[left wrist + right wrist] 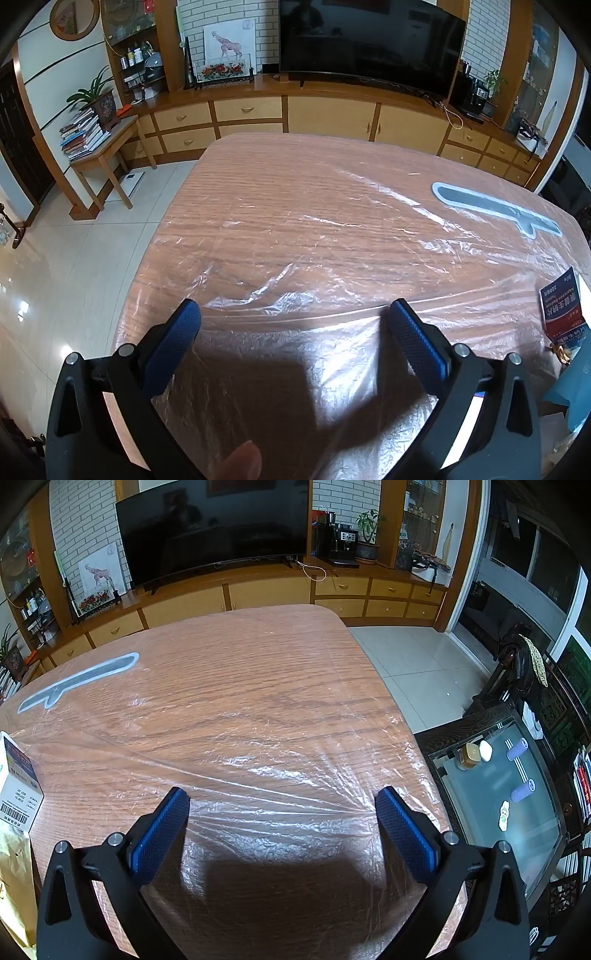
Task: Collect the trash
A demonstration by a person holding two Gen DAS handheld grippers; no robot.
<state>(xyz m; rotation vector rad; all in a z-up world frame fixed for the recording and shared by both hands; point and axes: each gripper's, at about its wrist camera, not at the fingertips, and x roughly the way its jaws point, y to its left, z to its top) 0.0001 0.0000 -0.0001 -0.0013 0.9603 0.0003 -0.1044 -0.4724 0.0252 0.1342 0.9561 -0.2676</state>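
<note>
Left gripper (pixel 293 314) gapes wide, empty; blue medicine box (pixel 561 306) lies well right; right gripper (pixel 282 803) likewise empty, white box (pixel 18 786) far left.

Television (pixel 369 40): dark, standing on the wooden cabinet (pixel 258 110).
Giraffe picture (pixel 229 46): leaning on the brick wall.
Side table (pixel 105 147): carries stacked books (pixel 83 134) and a potted plant (pixel 99 98).
Coffee machine (pixel 341 542): right of the television.
</note>
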